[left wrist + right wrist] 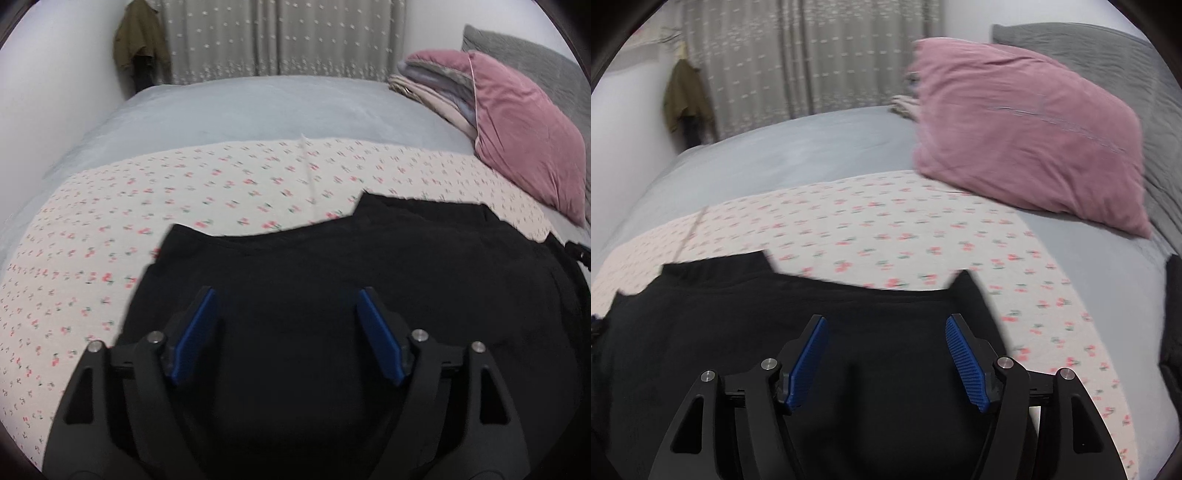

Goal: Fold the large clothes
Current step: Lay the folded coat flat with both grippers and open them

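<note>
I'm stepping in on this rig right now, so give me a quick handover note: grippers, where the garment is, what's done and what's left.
Left gripper: open, over the black garment, nothing between the pads.
Right gripper: open, also over the garment, empty.
Garment: lies on the floral sheet at the near edge of the bed, pink pillow beyond it to the right.
Done: it looks partly folded; how many folds I cannot tell.
Left: probably regrip an edge and finish folding.

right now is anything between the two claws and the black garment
Nothing visible is. The left claw and right claw both stand open directly over the black garment, which lies bare on the floral sheet.
</note>
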